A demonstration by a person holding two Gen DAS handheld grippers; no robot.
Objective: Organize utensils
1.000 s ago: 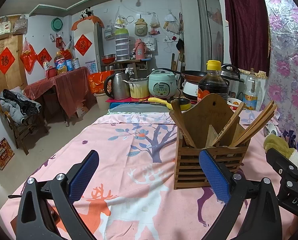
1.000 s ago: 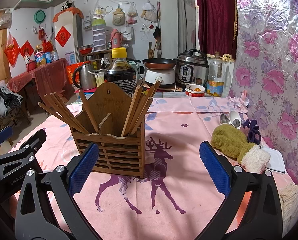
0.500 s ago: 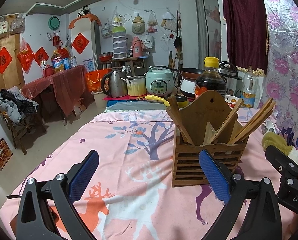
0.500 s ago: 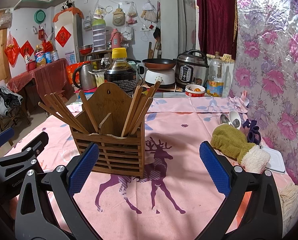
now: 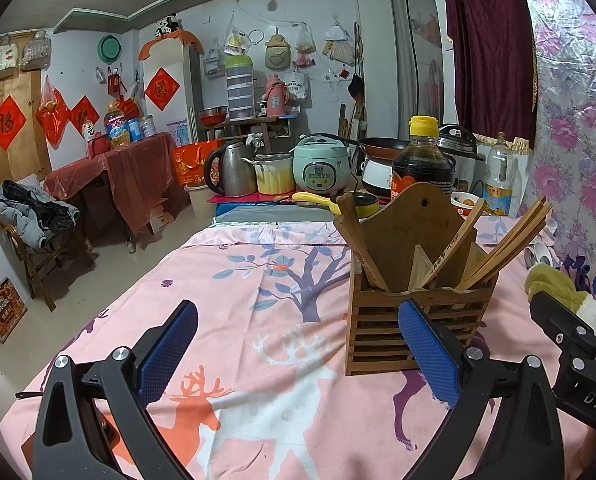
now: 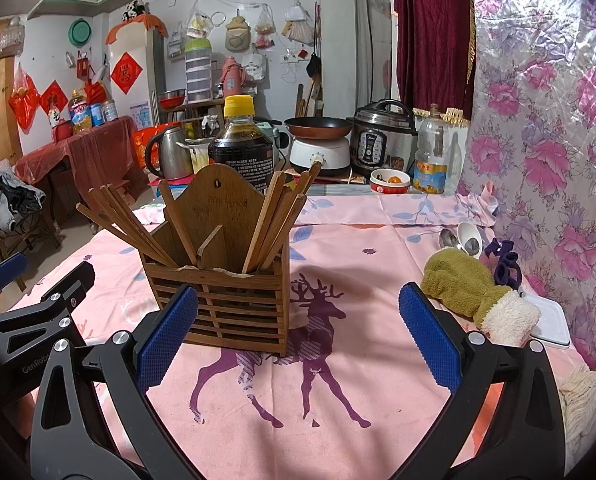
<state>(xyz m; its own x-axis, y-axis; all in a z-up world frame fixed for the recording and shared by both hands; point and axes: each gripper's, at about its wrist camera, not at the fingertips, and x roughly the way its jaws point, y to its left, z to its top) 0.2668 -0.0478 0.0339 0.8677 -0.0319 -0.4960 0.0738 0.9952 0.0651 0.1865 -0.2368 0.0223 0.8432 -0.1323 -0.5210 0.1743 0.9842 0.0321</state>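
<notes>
A slatted wooden utensil holder (image 5: 413,320) (image 6: 234,304) stands on the pink deer-print tablecloth (image 5: 258,320) (image 6: 337,360). Several wooden chopsticks (image 5: 505,248) (image 6: 274,220) lean out of its compartments to both sides. My left gripper (image 5: 298,356) is open and empty, low over the cloth, with the holder ahead to its right. My right gripper (image 6: 298,340) is open and empty too, the holder just ahead to its left. Two spoons (image 6: 463,238) lie on the cloth near the floral wall.
A green mitten (image 6: 469,292) and a white lidded box (image 6: 545,320) lie right of the holder. A soy sauce bottle (image 6: 240,140), kettle (image 5: 232,168), rice cookers and a pan crowd the far end. A floral covering (image 6: 557,120) lines the right wall.
The left wrist view has shifted slightly, so the holder sits a little further left in it. Both grippers stay open and empty; the right one has not moved.
</notes>
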